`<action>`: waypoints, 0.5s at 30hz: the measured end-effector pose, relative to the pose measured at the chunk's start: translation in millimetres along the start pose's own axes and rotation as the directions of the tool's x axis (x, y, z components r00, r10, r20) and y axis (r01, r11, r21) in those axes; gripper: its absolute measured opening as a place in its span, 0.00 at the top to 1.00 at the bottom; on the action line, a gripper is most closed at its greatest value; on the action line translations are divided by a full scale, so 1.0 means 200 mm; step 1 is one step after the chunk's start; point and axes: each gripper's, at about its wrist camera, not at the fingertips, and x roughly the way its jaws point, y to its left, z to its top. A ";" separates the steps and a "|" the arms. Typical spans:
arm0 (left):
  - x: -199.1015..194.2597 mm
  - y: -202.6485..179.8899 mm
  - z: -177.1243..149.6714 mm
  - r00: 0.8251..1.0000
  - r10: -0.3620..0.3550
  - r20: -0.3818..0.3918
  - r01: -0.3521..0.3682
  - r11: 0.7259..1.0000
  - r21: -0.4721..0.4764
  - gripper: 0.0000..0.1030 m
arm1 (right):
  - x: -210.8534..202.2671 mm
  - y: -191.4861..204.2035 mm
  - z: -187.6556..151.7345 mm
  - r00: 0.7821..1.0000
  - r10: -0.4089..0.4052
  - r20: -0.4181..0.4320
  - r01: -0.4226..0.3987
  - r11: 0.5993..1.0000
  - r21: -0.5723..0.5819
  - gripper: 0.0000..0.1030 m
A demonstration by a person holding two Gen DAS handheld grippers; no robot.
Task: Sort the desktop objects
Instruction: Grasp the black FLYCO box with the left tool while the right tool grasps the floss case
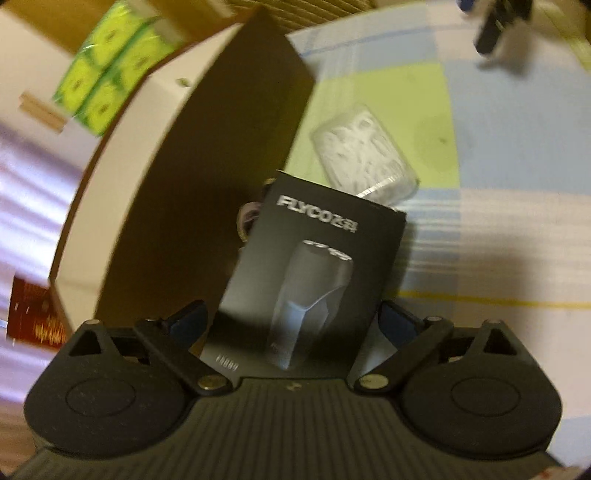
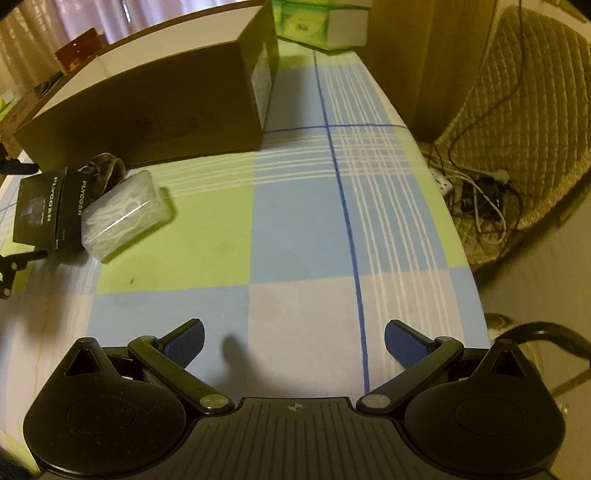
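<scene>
A black FLYCO shaver box (image 1: 306, 273) stands tilted between the fingers of my left gripper (image 1: 293, 314), which is shut on its two sides. It stays sharp while the background blurs. In the right wrist view the same shaver box (image 2: 48, 210) is at the far left, by the cardboard box. Beside it lies a clear plastic case of white sticks (image 1: 364, 155) (image 2: 125, 218), and behind it a dark ring-shaped object (image 1: 249, 218) (image 2: 107, 168). My right gripper (image 2: 293, 339) hangs open over the checked tablecloth (image 2: 303, 229), with nothing between its fingers.
A big brown cardboard box (image 1: 207, 166) (image 2: 147, 107) lines the table's back left. Green tissue packs (image 1: 107, 70) (image 2: 303, 22) sit behind it. The table edge runs down the right, with a quilted seat (image 2: 524, 92) and tangled cables (image 2: 476, 192) beyond it.
</scene>
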 end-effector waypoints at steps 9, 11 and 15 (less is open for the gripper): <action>-0.04 -0.08 -0.04 0.997 0.055 0.059 -0.062 0.991 0.119 0.23 | 0.02 0.00 -0.02 1.000 -0.010 -0.023 0.011 1.000 0.026 0.02; -0.10 -0.05 -0.04 0.996 0.064 0.070 -0.067 0.996 0.050 0.24 | 0.03 0.01 -0.02 1.000 -0.006 -0.022 0.006 1.000 0.024 0.02; -0.22 0.03 -0.06 0.996 0.042 0.073 -0.028 0.983 -0.180 0.25 | 0.04 0.05 0.00 1.000 0.021 -0.011 -0.021 1.000 0.007 0.02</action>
